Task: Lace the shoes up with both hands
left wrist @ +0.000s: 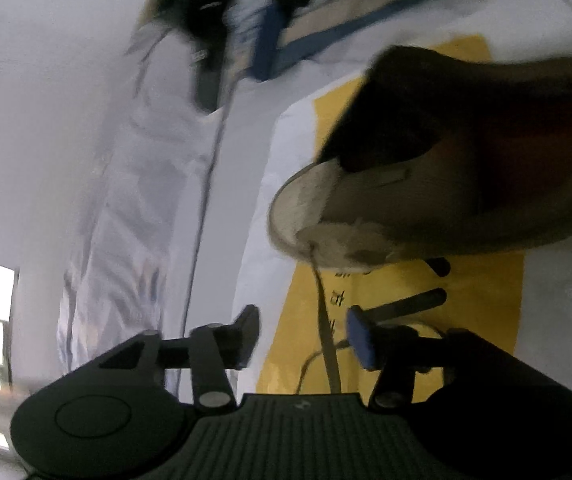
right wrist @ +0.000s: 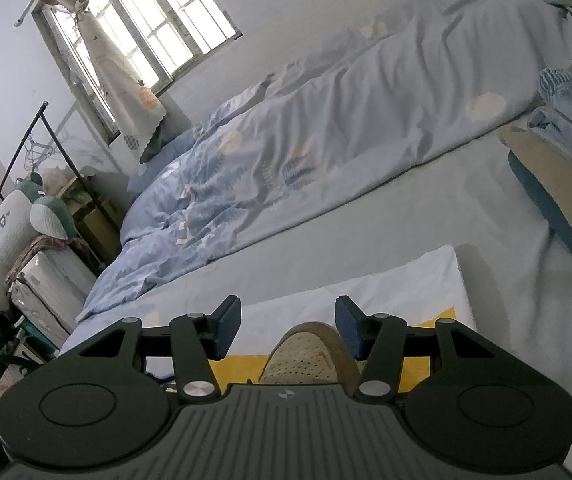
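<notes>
Nearest the left wrist camera, the left gripper (left wrist: 303,336) stands about half open with a flat lace (left wrist: 327,344) running loose between its fingers, touched by neither pad. That lace climbs to the toe of a tan shoe (left wrist: 425,200), which lies on its side on a yellow sheet (left wrist: 481,292) over white cloth. This view is blurred. The right gripper (right wrist: 287,330) is also about half open and holds nothing; below the gap between its fingers shows the perforated toe of the shoe (right wrist: 305,356), on the same yellow sheet (right wrist: 238,364). Only the right wrist view shows the room beyond: a blue patterned quilt (right wrist: 286,152) on the bed and a barred window (right wrist: 142,24). Both grippers tilt downward.
</notes>
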Demonstrator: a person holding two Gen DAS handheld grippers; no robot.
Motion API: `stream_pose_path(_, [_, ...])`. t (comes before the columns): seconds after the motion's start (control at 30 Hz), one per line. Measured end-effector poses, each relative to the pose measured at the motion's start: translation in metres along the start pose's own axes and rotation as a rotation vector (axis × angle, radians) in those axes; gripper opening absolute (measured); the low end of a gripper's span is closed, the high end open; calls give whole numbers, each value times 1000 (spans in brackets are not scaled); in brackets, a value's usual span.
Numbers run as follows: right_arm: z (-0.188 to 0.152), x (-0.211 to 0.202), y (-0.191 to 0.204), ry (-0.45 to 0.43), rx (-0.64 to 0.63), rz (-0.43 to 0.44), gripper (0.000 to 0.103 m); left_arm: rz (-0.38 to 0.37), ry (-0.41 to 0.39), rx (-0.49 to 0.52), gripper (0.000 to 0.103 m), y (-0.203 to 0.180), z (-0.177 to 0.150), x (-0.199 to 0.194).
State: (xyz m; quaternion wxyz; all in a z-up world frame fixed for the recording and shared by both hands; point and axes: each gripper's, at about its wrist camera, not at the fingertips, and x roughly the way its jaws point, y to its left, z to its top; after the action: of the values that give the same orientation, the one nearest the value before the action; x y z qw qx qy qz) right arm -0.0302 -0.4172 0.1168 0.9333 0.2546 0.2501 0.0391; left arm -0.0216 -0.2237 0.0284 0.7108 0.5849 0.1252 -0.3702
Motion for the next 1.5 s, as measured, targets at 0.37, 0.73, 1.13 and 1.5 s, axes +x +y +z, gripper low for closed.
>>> stream_pose_path(0.37, [-5,-10,26,-43,-217,-49,55,-131,-220,-934,60,39,-36,-40])
stream_pose_path(0.73, [-46,-6,84,93,-880,-187,52,-189,-359,-1227,57,37,-67,-52])
stream_pose_path(1.13, [-84,29,102,282,-1222,-129,46,-287,-397,-1216,57,34,-60,-53])
stream_pose_path(1.5, [-95,55,109,379,-1383,-61,33,-453,-359,-1468,25,28,-81,-27])
